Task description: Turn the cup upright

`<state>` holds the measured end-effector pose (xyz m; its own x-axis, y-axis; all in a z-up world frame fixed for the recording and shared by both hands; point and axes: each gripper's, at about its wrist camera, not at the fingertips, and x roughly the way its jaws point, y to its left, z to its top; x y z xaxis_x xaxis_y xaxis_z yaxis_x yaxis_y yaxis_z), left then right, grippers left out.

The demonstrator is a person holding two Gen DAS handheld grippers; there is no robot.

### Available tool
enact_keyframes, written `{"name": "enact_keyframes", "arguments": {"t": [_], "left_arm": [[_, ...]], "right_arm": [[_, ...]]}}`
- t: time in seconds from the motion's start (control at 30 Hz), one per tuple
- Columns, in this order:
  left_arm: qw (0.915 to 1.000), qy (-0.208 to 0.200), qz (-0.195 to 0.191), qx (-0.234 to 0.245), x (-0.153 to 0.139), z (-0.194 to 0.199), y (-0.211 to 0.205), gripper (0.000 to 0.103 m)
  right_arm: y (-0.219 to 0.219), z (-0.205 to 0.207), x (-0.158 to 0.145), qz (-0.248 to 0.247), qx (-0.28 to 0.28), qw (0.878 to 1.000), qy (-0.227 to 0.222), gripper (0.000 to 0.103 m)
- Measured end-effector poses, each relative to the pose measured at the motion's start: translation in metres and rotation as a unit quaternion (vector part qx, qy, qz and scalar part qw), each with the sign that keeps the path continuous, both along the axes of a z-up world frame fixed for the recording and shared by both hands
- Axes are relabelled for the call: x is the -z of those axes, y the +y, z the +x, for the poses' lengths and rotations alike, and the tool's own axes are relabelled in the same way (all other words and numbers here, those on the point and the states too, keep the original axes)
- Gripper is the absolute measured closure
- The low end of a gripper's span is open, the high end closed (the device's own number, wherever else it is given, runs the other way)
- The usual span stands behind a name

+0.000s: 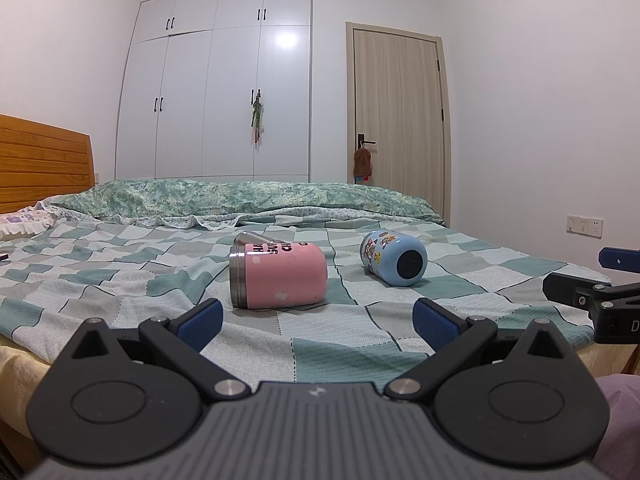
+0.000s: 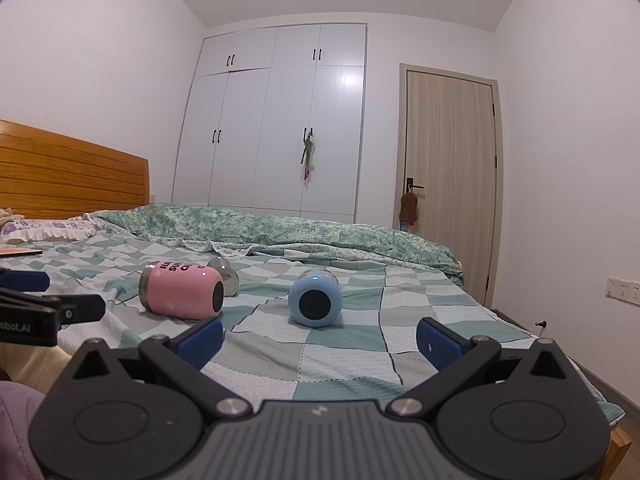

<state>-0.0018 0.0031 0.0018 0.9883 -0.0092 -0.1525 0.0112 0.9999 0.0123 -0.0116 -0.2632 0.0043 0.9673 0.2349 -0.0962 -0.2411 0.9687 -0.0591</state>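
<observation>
A pink cup (image 1: pixel 280 276) with a steel rim lies on its side on the checked bed cover (image 1: pixel 340 332), rim to the left. A blue cartoon cup (image 1: pixel 394 257) lies on its side to its right, base toward me. My left gripper (image 1: pixel 318 320) is open and empty, just short of the pink cup. In the right wrist view the pink cup (image 2: pixel 182 294) and blue cup (image 2: pixel 315 297) lie ahead. My right gripper (image 2: pixel 319 336) is open and empty, in front of the blue cup. A third steel cup (image 2: pixel 224 274) lies behind the pink one.
A rolled green quilt (image 1: pixel 248 196) lies across the far side of the bed. A wooden headboard (image 1: pixel 40 164) is at left, with a pillow (image 2: pixel 44 228) and a flat tablet-like object (image 2: pixel 20 253). The bed's right edge (image 2: pixel 560 356) drops to the floor.
</observation>
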Motion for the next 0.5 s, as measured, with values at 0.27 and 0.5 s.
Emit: {"name": "enact_keyframes", "arguments": {"t": [0.27, 0.5], "left_arm": [[1.0, 0.0, 0.0, 0.0, 0.0, -0.0002, 0.0001, 0.0], [1.0, -0.001, -0.003, -0.002, -0.0015, -0.0001, 0.0004, 0.0]], "right_arm": [[0.0, -0.0001, 0.0, 0.0, 0.0, 1.0, 0.0, 0.0], [0.0001, 0.0003, -0.0004, 0.0, 0.0, 1.0, 0.001, 0.0]]}}
